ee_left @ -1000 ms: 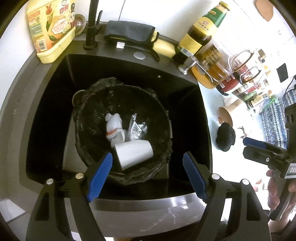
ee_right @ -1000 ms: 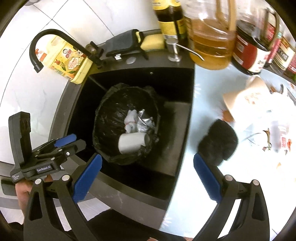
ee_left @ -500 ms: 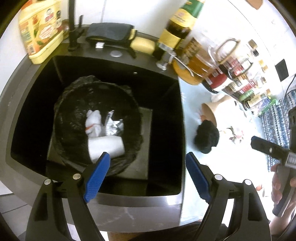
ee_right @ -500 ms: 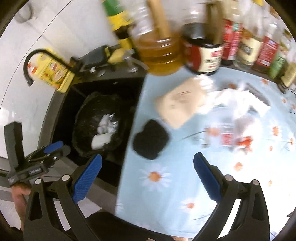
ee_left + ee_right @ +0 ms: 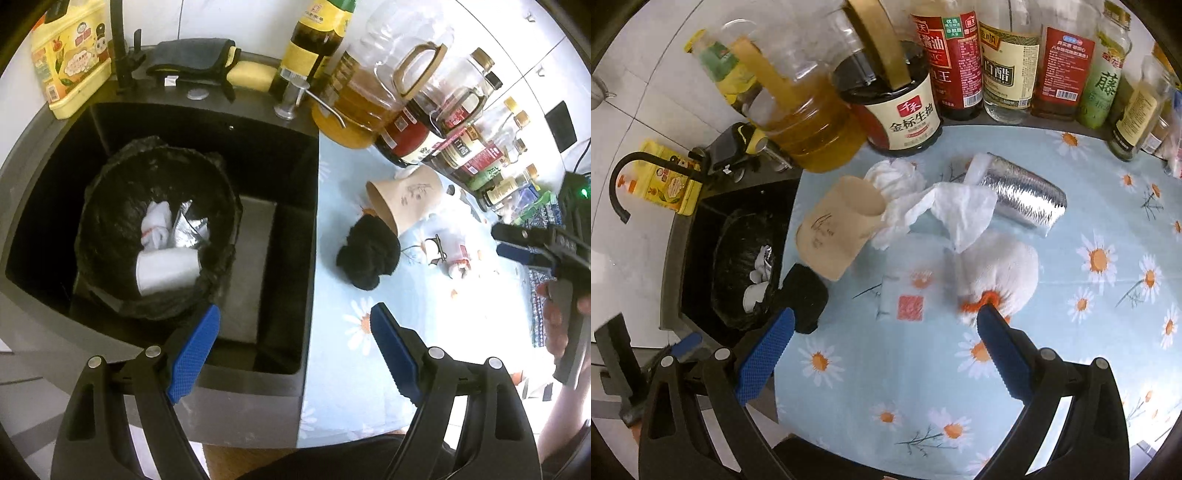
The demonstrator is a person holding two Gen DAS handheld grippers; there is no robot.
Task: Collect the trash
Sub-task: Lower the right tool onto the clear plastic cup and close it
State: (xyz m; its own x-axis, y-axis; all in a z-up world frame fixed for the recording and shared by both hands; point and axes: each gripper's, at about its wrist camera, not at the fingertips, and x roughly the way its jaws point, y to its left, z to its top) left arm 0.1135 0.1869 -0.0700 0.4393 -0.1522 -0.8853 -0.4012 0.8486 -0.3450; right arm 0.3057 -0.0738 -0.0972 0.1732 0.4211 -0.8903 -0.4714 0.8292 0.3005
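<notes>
A bin lined with a black bag stands in the sink and holds a white cup, a white glove and a foil wrapper. My left gripper is open and empty over the sink's right edge. My right gripper is open and empty above the daisy tablecloth. In front of it lie a white glove with an orange cuff, a crumpled tissue, a foil cup, a brown paper cup, a black wad and a small clear packet.
Oil, soy sauce and vinegar bottles line the back of the table. A black tap, a yellow detergent bottle and a grey cloth sit around the dark sink. A person's hand holds the right gripper.
Both grippers have moved right, away from the bin. The right one has passed from over the sink to over the tablecloth. Both have stayed open.
</notes>
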